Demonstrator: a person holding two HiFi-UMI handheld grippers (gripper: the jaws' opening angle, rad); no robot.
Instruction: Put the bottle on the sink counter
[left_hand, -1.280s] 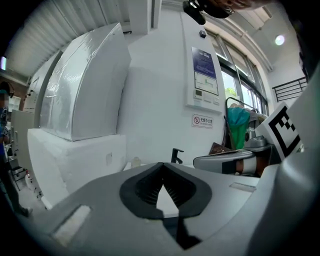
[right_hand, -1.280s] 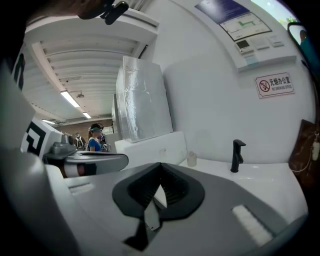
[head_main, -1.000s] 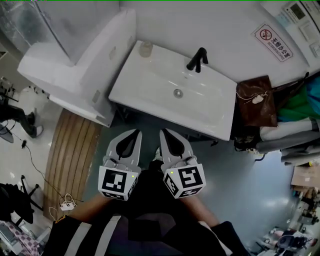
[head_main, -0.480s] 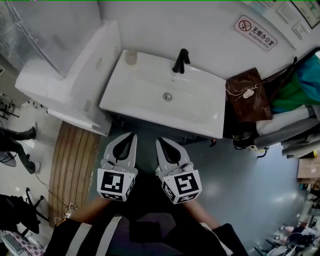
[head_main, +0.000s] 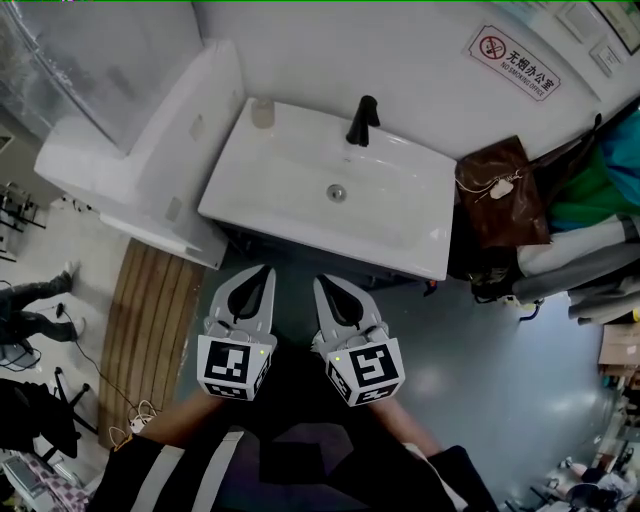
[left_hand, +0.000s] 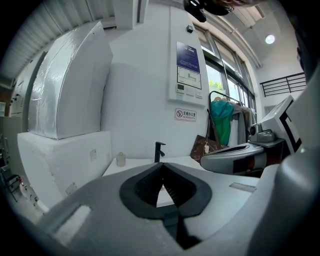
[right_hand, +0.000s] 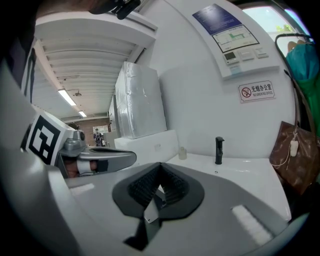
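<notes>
A small pale bottle (head_main: 262, 112) stands upright on the back left corner of the white sink counter (head_main: 290, 170), left of the black faucet (head_main: 361, 121). It also shows far off as the bottle (left_hand: 120, 159) in the left gripper view and the bottle (right_hand: 182, 153) in the right gripper view. My left gripper (head_main: 262, 272) and right gripper (head_main: 325, 280) hover side by side in front of the counter's near edge, well short of the bottle. Both are shut with nothing between the jaws, as the left gripper (left_hand: 161, 165) and right gripper (right_hand: 160, 165) show close up.
A large white wrapped unit (head_main: 150, 150) stands against the counter's left side. A brown bag (head_main: 497, 190) hangs to the right of the sink, with garments beyond it. A wooden mat (head_main: 135, 320) lies on the floor at the left. A no-smoking sign (head_main: 513, 62) is on the wall.
The head view shifted, so the sink sits slightly further left and higher in the picture. Both grippers kept their place in front of the counter and stayed shut.
</notes>
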